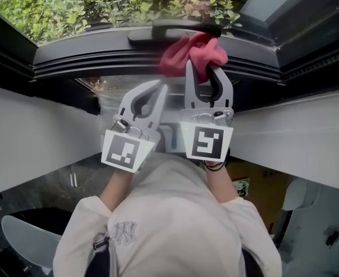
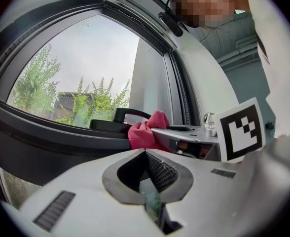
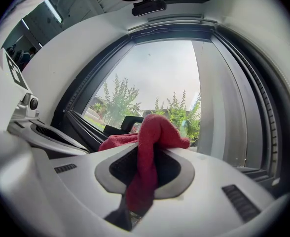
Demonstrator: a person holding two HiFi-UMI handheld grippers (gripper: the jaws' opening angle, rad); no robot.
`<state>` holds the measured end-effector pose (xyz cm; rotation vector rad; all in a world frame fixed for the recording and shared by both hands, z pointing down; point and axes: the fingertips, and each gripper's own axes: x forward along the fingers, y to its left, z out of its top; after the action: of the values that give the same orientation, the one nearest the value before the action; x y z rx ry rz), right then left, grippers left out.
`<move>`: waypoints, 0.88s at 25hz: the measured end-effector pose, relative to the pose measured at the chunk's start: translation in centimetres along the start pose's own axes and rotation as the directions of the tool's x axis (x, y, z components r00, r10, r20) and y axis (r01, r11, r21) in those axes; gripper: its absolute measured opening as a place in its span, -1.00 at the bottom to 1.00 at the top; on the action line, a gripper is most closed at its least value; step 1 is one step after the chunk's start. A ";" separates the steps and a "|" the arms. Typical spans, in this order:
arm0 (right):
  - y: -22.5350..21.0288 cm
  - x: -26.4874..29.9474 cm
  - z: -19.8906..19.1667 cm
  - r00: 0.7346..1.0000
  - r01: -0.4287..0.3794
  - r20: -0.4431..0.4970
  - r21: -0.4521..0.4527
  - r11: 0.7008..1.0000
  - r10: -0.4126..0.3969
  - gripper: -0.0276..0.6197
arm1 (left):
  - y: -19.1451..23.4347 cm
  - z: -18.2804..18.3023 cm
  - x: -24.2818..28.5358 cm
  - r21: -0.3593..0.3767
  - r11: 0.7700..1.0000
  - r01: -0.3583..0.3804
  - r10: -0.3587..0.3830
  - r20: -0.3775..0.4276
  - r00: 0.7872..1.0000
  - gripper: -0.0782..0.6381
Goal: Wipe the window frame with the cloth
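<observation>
A red cloth [image 1: 194,52] is bunched against the dark window frame [image 1: 94,55], just below the black window handle [image 1: 175,30]. My right gripper [image 1: 204,69] is shut on the cloth, which hangs down between its jaws in the right gripper view [image 3: 147,157]. My left gripper [image 1: 159,88] is beside it on the left, shut and empty, with its tip just short of the frame rail. From the left gripper view the cloth [image 2: 146,131] shows ahead with the right gripper [image 2: 177,131] pushed into it, close to the handle [image 2: 123,117].
White wall panels [image 1: 31,137] flank the window opening on both sides. Green shrubs [image 1: 100,2] stand outside the glass. A vertical frame post [image 3: 219,107] rises to the right of the cloth. The person's light top [image 1: 164,224] fills the lower head view.
</observation>
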<state>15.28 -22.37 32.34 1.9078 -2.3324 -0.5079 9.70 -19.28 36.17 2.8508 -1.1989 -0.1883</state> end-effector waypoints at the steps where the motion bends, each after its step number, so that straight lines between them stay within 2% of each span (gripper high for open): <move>1: 0.0 0.0 0.0 1.000 0.001 -0.002 0.000 1.000 -0.001 -0.66 | 0.0 -0.2 0.1 -0.009 1.000 -0.002 0.002 -0.007 1.000 -0.76; 9: 1.3 0.5 0.3 1.000 -0.025 0.001 0.004 1.000 0.025 -0.66 | 1.1 -1.2 0.2 -0.014 1.000 -0.027 0.026 -0.054 0.998 -0.76; 22: 3.2 0.9 0.9 0.997 -0.068 0.019 -0.022 0.997 0.068 -0.66 | 1.0 -2.1 0.1 -0.015 1.000 -0.018 0.017 -0.070 0.997 -0.76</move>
<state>11.85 -22.56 32.35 1.8151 -2.3845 -0.5456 9.28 -20.05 38.29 2.8075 -1.2039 -0.0962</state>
